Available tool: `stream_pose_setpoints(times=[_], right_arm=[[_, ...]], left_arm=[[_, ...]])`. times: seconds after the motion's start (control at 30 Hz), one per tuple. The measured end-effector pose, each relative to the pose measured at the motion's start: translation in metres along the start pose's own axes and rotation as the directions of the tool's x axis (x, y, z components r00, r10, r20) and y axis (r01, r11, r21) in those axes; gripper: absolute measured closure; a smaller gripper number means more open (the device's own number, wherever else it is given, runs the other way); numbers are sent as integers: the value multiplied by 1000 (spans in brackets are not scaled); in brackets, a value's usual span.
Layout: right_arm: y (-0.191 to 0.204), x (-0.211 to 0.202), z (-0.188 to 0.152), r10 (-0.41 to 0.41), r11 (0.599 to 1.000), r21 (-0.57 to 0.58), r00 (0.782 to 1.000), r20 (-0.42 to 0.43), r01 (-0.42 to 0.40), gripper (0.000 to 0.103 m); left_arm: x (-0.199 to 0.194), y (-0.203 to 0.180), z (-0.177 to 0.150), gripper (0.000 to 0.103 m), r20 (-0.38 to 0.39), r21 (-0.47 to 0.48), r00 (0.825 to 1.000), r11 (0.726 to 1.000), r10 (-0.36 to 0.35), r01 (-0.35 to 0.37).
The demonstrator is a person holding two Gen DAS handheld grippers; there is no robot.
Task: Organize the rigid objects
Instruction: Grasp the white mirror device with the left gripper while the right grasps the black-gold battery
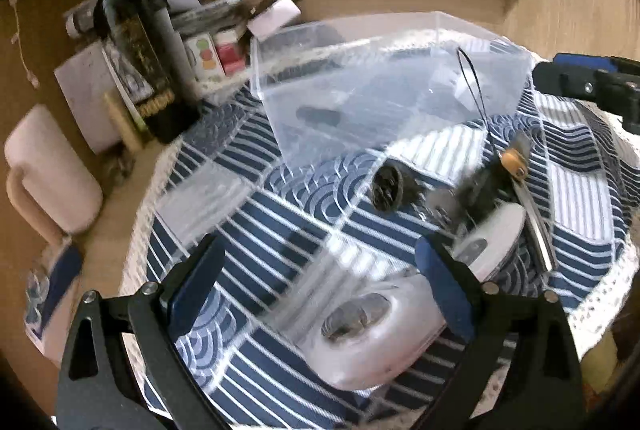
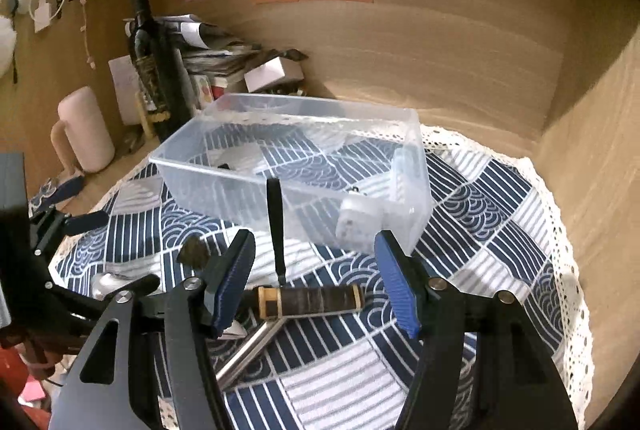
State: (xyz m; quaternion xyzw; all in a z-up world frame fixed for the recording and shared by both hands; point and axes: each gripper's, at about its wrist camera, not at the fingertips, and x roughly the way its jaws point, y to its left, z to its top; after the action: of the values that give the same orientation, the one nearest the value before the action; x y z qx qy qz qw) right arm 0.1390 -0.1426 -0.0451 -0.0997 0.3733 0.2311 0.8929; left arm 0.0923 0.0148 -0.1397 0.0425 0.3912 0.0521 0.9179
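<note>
Right tool (image 2: 316, 280), fingers spread wide, hovers over the dark-handled folding knife (image 2: 310, 302) between them.

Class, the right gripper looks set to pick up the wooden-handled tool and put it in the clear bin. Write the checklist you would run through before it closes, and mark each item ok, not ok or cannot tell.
1. Right gripper open: ok, jaws spread wide.
2. Tool handle between the fingers: ok, it lies crosswise in the gap.
3. Fingers low enough to touch the handle: cannot tell.
4. Black strap clear of the fingers: ok, it runs up the middle of the gap.
5. Bin has room: ok, few items inside.
6. Left gripper out of the way: ok, open over the white tape roll, off to the side.
</note>
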Motion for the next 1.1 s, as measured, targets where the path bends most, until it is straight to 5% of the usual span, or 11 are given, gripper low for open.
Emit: stream_pose_setpoints(times=[0.2,0.5,0.7,0.8,0.93,1.1], right_arm=[[-1,-7,-10,-8,1000,1,1000,-4,8,44],[-13,1,-32,1,1000,9,998,-67,-1,29],[-18,9,-44,16,1000,27,993,-118,-13,28],[-18,17,-43,33,998,60,990,-136,-25,28],[-12,31,-41,24,998,63,985,-168,-14,28],[-10,39,-41,41,996,89,981,-192,-24,36]], left_arm=[[-13,1,-21,6,23,-95,1000,995,15,-12],[-27,6,-38,1,34,-192,996,978,87,-79],[-21,20,-44,1,45,-286,999,958,-4,17],[-17,28,-47,7,55,-321,996,943,-75,89],[-23,21,-45,40,82,-269,992,956,-97,115],[-20,23,-44,40,81,-268,991,956,-105,123]])
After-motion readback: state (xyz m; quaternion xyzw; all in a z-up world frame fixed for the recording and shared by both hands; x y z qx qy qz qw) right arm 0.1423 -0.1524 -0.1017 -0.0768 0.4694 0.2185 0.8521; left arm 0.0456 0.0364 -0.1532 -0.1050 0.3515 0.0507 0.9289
